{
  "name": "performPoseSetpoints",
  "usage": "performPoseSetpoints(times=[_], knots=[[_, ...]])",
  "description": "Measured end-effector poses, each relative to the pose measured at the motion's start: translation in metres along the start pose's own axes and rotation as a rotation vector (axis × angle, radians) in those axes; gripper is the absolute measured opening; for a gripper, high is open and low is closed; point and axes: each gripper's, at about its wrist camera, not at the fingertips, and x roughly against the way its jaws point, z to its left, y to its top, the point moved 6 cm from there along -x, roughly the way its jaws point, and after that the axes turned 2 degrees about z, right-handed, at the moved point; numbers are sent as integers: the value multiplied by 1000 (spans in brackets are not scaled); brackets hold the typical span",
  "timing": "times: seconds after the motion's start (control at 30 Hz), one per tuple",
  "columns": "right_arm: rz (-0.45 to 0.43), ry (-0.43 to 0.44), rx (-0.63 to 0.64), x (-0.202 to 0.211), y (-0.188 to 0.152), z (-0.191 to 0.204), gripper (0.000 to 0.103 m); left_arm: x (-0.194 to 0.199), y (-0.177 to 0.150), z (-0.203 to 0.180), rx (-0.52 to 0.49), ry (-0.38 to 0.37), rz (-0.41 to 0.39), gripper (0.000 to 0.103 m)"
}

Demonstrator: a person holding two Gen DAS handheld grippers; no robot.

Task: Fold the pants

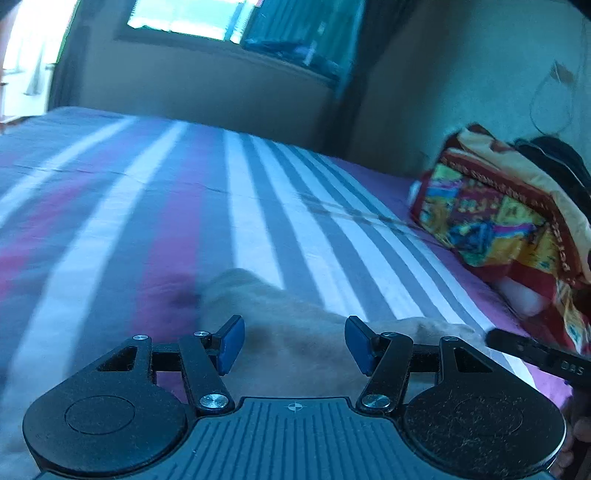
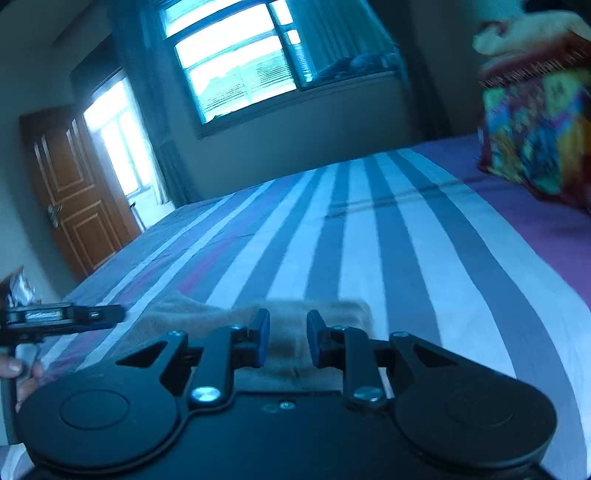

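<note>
Lying low and compact at the near edge of the bed (image 2: 436, 236), the tan pants (image 2: 295, 314), looking already folded into a short thick bundle with a squared far edge in the right wrist view; judging from that, most of the folding likely done, with perhaps one last fold or a smoothing left, though blur hiding the layers. Hovering over the bundle's left part, the left gripper (image 1: 294, 341), jaws spread wide, blue pads (image 1: 231, 343) clear of the cloth, holding nothing. Hovering over the right part, the right gripper (image 2: 288, 338), jaws parted more narrowly, fabric showing in the gap but not pinched as far as can be told. Showing at the side of each view, the other gripper, just beside and at similar height. Stretching away under both, a striped bedsheet (image 1: 258, 206) in grey, white, pink and purple, lying mostly flat. Sitting on the far right of the bed, a stack of colourful patterned bedding (image 1: 498, 221). Beyond, a bright window (image 2: 229, 62) with curtain (image 2: 332, 33), and on the far left a brown wooden door (image 2: 74, 192) standing beside a lit doorway.
</note>
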Motion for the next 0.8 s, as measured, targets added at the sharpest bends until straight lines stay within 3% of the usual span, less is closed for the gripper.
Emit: performPoseSetpoints(times=[0.1, 0.23, 0.37, 0.47, 0.57, 0.73, 0.8], knots=[[45, -6, 61, -19, 1, 9, 20, -27, -4, -11, -49, 8, 60, 60], [182, -101, 104, -52, -19, 3, 16, -61, -25, -9, -108, 76, 192, 61], [162, -127, 132, -56, -32, 2, 16, -60, -25, -19, -159, 109, 195, 61], [154, -142, 161, -51, -33, 7, 18, -36, -7, -23, -192, 116, 92, 61], [90, -116, 148, -36, -15, 14, 26, -31, 8, -10, -196, 179, 61, 61], [82, -145, 145, -38, -2, 9, 26, -49, 19, 29, -174, 250, 111, 61], [121, -182, 152, -47, -4, 3, 24, -66, 17, 42, -151, 263, 157, 64]])
